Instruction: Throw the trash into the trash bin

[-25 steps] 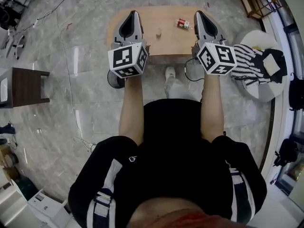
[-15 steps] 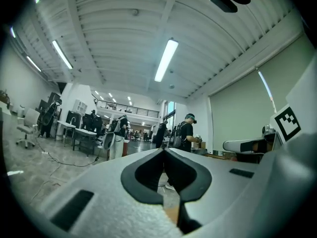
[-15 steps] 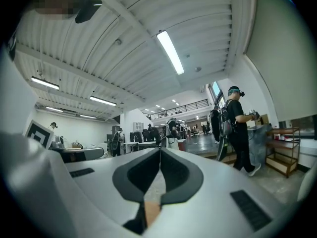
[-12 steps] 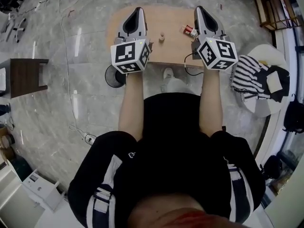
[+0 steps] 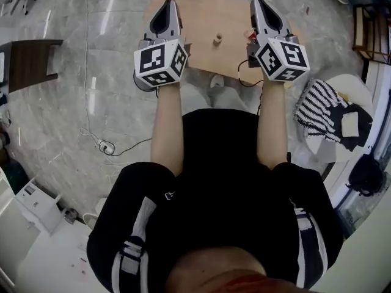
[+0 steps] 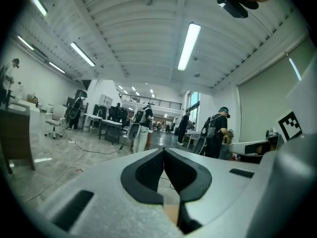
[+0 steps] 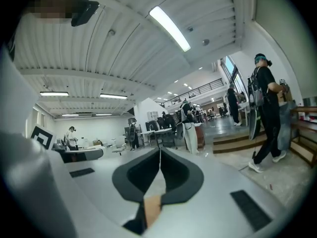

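left gripper (image 5: 167, 5) and right gripper (image 5: 257, 2), jaws pressed together, empty, above wooden table (image 5: 204, 11) with small scrap (image 5: 216, 39)

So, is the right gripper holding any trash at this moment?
No, the right gripper has its jaws closed tip to tip, with nothing between them in its own view.
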`<state>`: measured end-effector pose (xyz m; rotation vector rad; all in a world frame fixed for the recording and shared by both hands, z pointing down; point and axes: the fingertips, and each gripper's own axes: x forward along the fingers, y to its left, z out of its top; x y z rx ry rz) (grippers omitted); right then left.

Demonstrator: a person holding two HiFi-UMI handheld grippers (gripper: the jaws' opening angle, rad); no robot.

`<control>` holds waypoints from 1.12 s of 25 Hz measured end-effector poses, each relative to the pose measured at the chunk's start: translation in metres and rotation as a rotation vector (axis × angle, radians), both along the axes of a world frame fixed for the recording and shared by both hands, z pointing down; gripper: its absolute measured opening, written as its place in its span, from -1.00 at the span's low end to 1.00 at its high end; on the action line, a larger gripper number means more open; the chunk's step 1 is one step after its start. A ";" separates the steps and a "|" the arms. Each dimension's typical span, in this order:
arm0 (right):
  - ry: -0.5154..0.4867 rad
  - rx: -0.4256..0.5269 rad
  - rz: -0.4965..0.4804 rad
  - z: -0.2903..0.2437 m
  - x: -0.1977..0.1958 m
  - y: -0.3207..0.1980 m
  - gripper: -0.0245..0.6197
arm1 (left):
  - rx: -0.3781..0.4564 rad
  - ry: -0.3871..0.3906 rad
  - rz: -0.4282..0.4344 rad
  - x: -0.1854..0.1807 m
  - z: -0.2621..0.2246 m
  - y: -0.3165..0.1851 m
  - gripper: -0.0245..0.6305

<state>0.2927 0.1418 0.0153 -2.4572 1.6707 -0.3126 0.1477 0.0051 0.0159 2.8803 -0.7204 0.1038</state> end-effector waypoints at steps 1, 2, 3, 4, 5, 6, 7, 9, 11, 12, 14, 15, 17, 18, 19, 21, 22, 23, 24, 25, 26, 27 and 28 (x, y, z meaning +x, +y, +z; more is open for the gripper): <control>-0.010 -0.004 -0.016 0.005 -0.002 -0.009 -0.89 | -0.006 -0.007 -0.019 -0.005 0.004 -0.008 -0.91; -0.017 -0.010 -0.029 0.009 -0.005 -0.019 -0.89 | -0.012 -0.014 -0.035 -0.010 0.009 -0.017 -0.91; -0.024 -0.020 -0.041 0.014 -0.010 -0.029 -0.89 | -0.022 -0.022 -0.051 -0.017 0.015 -0.026 -0.91; -0.031 -0.033 -0.055 0.021 -0.016 -0.039 -0.89 | -0.036 -0.031 -0.067 -0.024 0.022 -0.035 -0.91; -0.039 -0.049 -0.070 0.028 -0.023 -0.048 -0.89 | -0.052 -0.039 -0.084 -0.032 0.030 -0.044 -0.91; -0.043 -0.066 -0.085 0.034 -0.030 -0.057 -0.89 | -0.068 -0.046 -0.101 -0.039 0.037 -0.052 -0.91; -0.045 -0.083 -0.098 0.040 -0.036 -0.064 -0.89 | -0.082 -0.052 -0.116 -0.046 0.044 -0.061 -0.91; -0.044 -0.116 -0.121 0.051 -0.048 -0.078 -0.89 | -0.111 -0.060 -0.147 -0.059 0.059 -0.075 -0.91; -0.053 -0.142 -0.144 0.064 -0.062 -0.089 -0.89 | -0.148 -0.070 -0.173 -0.072 0.079 -0.083 -0.91; -0.064 -0.149 -0.155 0.071 -0.069 -0.095 -0.89 | -0.169 -0.078 -0.184 -0.079 0.090 -0.086 -0.91; -0.096 -0.161 -0.179 0.089 -0.086 -0.107 -0.89 | -0.211 -0.098 -0.200 -0.091 0.114 -0.090 -0.91; -0.109 -0.172 -0.194 0.099 -0.095 -0.112 -0.89 | -0.232 -0.108 -0.206 -0.097 0.127 -0.092 -0.91; -0.129 -0.213 -0.227 0.122 -0.113 -0.123 -0.89 | -0.273 -0.127 -0.218 -0.107 0.152 -0.095 -0.91; -0.137 -0.238 -0.243 0.135 -0.122 -0.128 -0.89 | -0.293 -0.136 -0.225 -0.113 0.164 -0.097 -0.91; -0.145 -0.263 -0.259 0.147 -0.130 -0.134 -0.89 | -0.312 -0.144 -0.232 -0.118 0.176 -0.098 -0.91; -0.159 -0.307 -0.287 0.170 -0.146 -0.143 -0.89 | -0.351 -0.158 -0.247 -0.129 0.200 -0.101 -0.91; -0.165 -0.326 -0.298 0.182 -0.152 -0.146 -0.89 | -0.368 -0.166 -0.252 -0.134 0.212 -0.102 -0.91; -0.170 -0.343 -0.306 0.193 -0.158 -0.149 -0.89 | -0.383 -0.174 -0.255 -0.139 0.224 -0.102 -0.91; -0.176 -0.358 -0.311 0.204 -0.162 -0.152 -0.89 | -0.396 -0.182 -0.257 -0.143 0.234 -0.104 -0.91; -0.182 -0.373 -0.316 0.215 -0.166 -0.156 -0.89 | -0.408 -0.190 -0.257 -0.146 0.245 -0.105 -0.91; -0.188 -0.386 -0.321 0.226 -0.169 -0.159 -0.89 | -0.417 -0.198 -0.257 -0.149 0.254 -0.106 -0.91; -0.192 -0.400 -0.326 0.237 -0.171 -0.163 -0.89 | -0.425 -0.206 -0.257 -0.151 0.263 -0.108 -0.91; -0.194 -0.415 -0.330 0.249 -0.172 -0.167 -0.89 | -0.432 -0.214 -0.256 -0.152 0.272 -0.109 -0.91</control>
